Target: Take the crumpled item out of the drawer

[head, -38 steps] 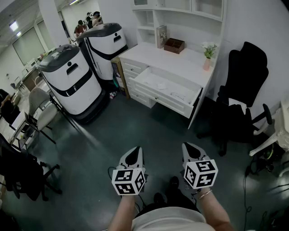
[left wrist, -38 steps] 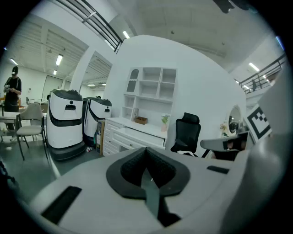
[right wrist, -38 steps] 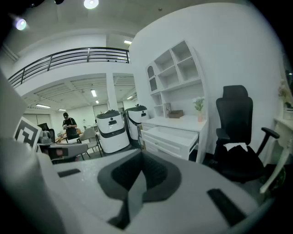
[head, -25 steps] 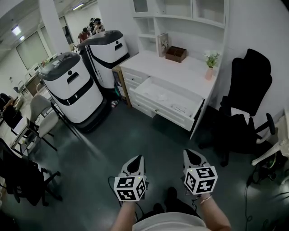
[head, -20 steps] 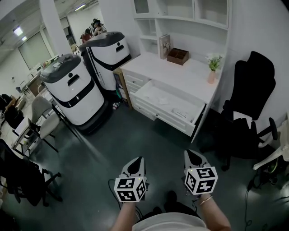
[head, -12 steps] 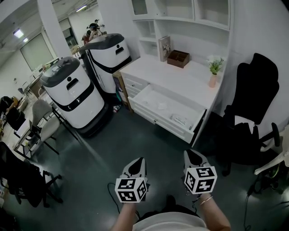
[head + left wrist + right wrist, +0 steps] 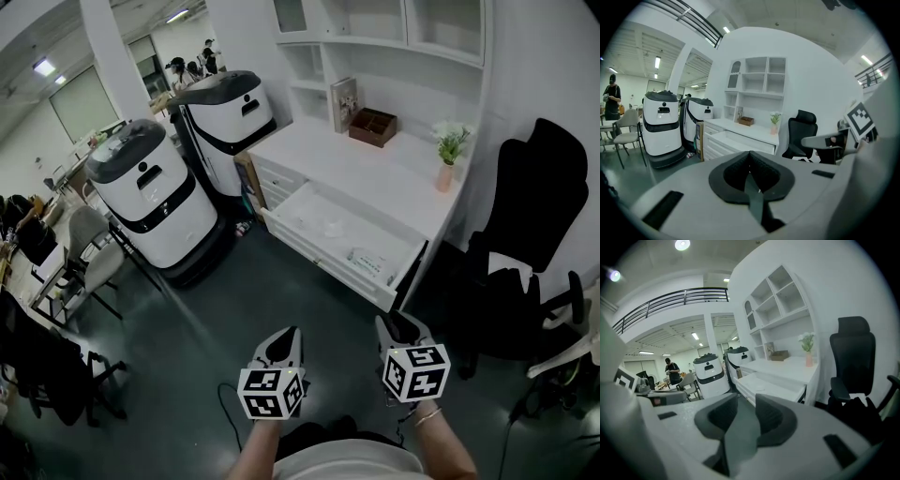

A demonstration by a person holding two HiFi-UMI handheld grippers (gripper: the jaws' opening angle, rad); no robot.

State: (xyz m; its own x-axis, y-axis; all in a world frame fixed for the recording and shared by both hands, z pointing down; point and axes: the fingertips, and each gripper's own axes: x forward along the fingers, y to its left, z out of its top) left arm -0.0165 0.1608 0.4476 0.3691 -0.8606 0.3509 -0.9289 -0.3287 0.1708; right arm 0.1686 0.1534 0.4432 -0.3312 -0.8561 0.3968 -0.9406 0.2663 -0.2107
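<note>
- Though both hang well short of the white desk [image 7: 375,159], left gripper [image 7: 750,155] has its ribbed black jaws pressed together; right gripper [image 7: 746,403] has its jaws opening, nothing between them.
- Inside the desk's open drawer [image 7: 323,273] lies the white crumpled item [image 7: 333,226]; print on the sheet [image 7: 369,263] beside it is unreadable.

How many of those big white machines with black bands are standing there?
2. The nearer machine stands left of the desk; the farther machine stands behind it, beside the desk's end. Others may be hidden farther back.
</note>
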